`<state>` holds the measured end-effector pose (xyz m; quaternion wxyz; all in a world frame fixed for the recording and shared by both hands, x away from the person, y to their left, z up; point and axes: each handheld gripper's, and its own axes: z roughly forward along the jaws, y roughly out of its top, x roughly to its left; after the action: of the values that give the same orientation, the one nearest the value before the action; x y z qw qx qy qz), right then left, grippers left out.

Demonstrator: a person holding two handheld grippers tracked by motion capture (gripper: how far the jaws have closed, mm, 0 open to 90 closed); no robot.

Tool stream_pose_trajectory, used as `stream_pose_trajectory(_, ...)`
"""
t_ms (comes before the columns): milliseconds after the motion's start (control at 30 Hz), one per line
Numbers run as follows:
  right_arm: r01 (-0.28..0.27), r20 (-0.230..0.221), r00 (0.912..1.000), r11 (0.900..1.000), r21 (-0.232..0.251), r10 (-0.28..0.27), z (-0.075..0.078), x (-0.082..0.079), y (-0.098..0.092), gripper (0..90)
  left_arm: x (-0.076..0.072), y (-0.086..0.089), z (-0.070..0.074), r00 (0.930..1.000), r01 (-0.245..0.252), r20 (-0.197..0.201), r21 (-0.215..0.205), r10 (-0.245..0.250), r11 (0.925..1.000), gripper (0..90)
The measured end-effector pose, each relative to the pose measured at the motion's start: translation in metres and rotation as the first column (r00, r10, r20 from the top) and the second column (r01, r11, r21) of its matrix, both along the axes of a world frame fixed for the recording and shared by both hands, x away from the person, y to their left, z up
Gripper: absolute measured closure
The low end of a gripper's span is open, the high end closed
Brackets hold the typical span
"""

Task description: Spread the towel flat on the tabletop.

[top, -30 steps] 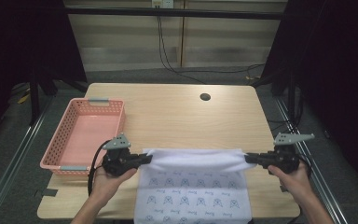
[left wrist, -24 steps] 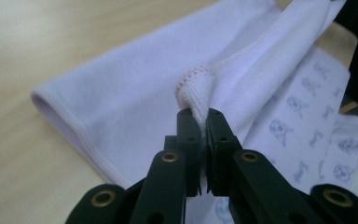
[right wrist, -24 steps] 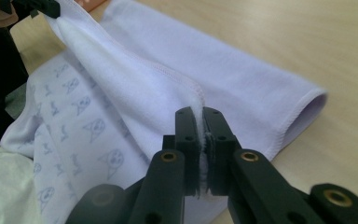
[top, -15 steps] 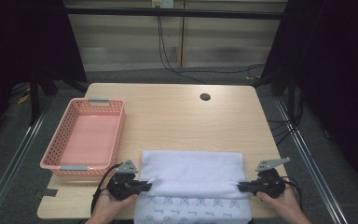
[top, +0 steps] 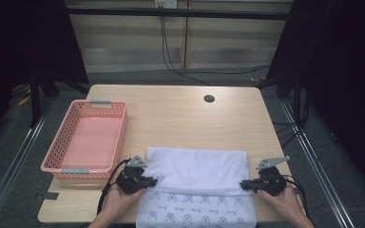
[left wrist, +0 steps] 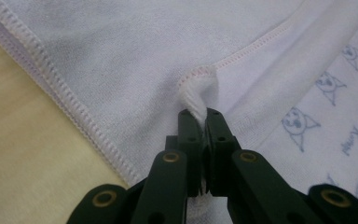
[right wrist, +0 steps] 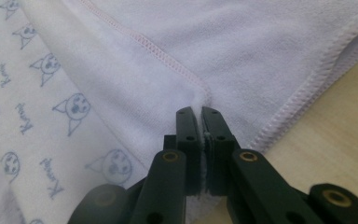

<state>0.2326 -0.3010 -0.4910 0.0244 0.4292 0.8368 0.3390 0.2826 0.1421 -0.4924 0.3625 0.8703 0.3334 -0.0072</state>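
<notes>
A white towel (top: 197,173) with a blue cat print lies on the wooden table (top: 185,118), its plain far part folded over the printed near part. My left gripper (top: 151,181) is shut on the towel's left corner, the cloth (left wrist: 200,93) pinched between the jaws. My right gripper (top: 243,184) is shut on the right corner of the cloth (right wrist: 193,100). Both grippers sit low on the table near its front edge, pointing inward at each other.
A pink mesh basket (top: 86,142) stands at the table's left, just beyond my left gripper. A dark round hole (top: 209,99) sits in the tabletop at the far right. Cables hang behind the table's far edge.
Both grippers came down toward the table's near edge with the towel corners, and the fold they held up now lies flat on the printed part.
</notes>
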Motion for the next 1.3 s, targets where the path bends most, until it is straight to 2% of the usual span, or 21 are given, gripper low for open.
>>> stream_pose_trajectory(67,0.013,0.002,0.9999,1.0,0.002,-0.013,-0.001,0.007,-0.001,87.0,0.01,-0.002,-0.001,1.0,-0.008,-0.002,-0.011,0.008,0.9999,87.4)
stream_pose_trajectory(133,0.026,-0.001,0.9997,1.0,0.004,-0.026,-0.001,0.014,-0.003,87.0,0.021,-0.006,0.0,0.9998,-0.017,0.007,0.006,0.017,0.9998,87.4)
stream_pose_trajectory(167,0.035,-0.005,0.9994,0.999,0.003,-0.035,-0.001,0.017,-0.004,87.0,0.026,-0.008,-0.001,0.9994,-0.035,0.006,-0.002,0.035,0.9994,87.4)
stream_pose_trajectory(233,0.036,0.008,0.9993,0.999,-0.005,-0.036,-0.001,0.025,-0.005,87.0,0.036,-0.012,0.0,0.9992,-0.04,0.011,0.016,0.04,0.9991,87.5)
stream_pose_trajectory(367,0.061,0.01,0.9981,0.998,-0.006,-0.061,-0.001,0.042,-0.009,87.0,0.058,-0.017,-0.001,0.9977,-0.066,0.019,0.022,0.066,0.9976,87.5)
stream_pose_trajectory(433,0.072,0.013,0.9973,0.997,-0.016,-0.072,-0.001,0.052,-0.01,87.0,0.07,-0.02,-0.001,0.9973,-0.073,0.015,0.022,0.072,0.9971,87.5)
stream_pose_trajectory(467,0.074,0.016,0.9972,0.997,-0.011,-0.073,-0.002,0.058,-0.011,87.0,0.07,-0.02,-0.001,0.9973,-0.073,0.015,0.022,0.072,0.9971,87.4)
stream_pose_trajectory(500,0.082,0.022,0.9965,0.996,-0.022,-0.081,-0.001,0.063,-0.011,87.0,0.082,-0.023,-0.001,0.9955,-0.094,0.015,0.023,0.093,0.9953,87.4)
stream_pose_trajectory(633,0.111,0.031,0.9935,0.993,-0.03,-0.11,-0.002,0.085,-0.013,87.0,0.106,-0.031,0.0,0.9927,-0.119,0.03,0.052,0.117,0.9916,87.5)
stream_pose_trajectory(667,0.112,0.031,0.9933,0.993,-0.027,-0.112,-0.002,0.093,-0.013,87.0,0.106,-0.031,0.0,0.9927,-0.119,0.03,0.052,0.117,0.9916,87.5)
stream_pose_trajectory(700,0.119,0.033,0.9924,0.992,-0.029,-0.118,-0.003,0.097,-0.014,87.0,0.116,-0.033,0.0,0.9906,-0.134,0.036,0.056,0.132,0.9895,87.5)
stream_pose_trajectory(800,0.144,0.039,0.989,0.989,-0.024,-0.143,-0.004,0.117,-0.016,87.0,0.135,-0.035,0.0,0.9891,-0.147,0.024,0.066,0.146,0.987,87.4)
stream_pose_trajectory(933,0.165,0.048,0.9853,0.986,-0.027,-0.164,-0.005,0.143,-0.016,87.0,0.154,-0.039,-0.001,0.9842,-0.168,0.069,0.084,0.163,0.9822,87.4)
stream_pose_trajectory(967,0.171,0.056,0.984,0.985,-0.022,-0.169,-0.006,0.15,-0.016,87.0,0.159,-0.038,0.0,0.9833,-0.178,0.053,0.084,0.174,0.9804,87.4)
stream_pose_trajectory(1000,0.18,0.063,0.9821,0.983,-0.024,-0.178,-0.006,0.157,-0.016,86.9,0.163,-0.037,0.0,0.9819,-0.185,0.058,0.09,0.18,0.9786,87.4)
stream_pose_trajectory(1067,0.201,0.055,0.9779,0.979,0.009,-0.202,-0.009,0.169,-0.019,86.9,0.17,-0.039,-0.001,0.9789,-0.197,0.073,0.093,0.191,0.976,87.4)
stream_pose_trajectory(1133,0.212,0.066,0.9751,0.977,0.001,-0.211,-0.009,0.179,-0.018,86.9,0.173,-0.04,-0.002,0.977,-0.202,0.086,0.086,0.195,0.9755,87.4)
stream_pose_trajectory(1200,0.237,0.077,0.9689,0.971,-0.018,-0.235,-0.008,0.189,-0.015,86.8,0.186,-0.039,-0.004,0.9702,-0.234,0.081,0.066,0.228,0.9701,87.4)
stream_pose_trajectory(1233,0.253,0.099,0.9635,0.967,-0.034,-0.249,-0.008,0.194,-0.013,86.8,0.189,-0.04,-0.004,0.9685,-0.241,0.081,0.068,0.236,0.9681,87.4)
stream_pose_trajectory(1267,0.277,0.1,0.957,0.96,-0.038,-0.272,-0.008,0.199,-0.012,86.8,0.193,-0.04,-0.004,0.9657,-0.251,0.089,0.071,0.244,0.9655,87.4)
stream_pose_trajectory(1300,0.293,0.108,0.9514,0.956,-0.03,-0.288,-0.009,0.204,-0.011,86.8,0.196,-0.041,-0.003,0.966,-0.249,0.092,0.08,0.242,0.9652,87.4)
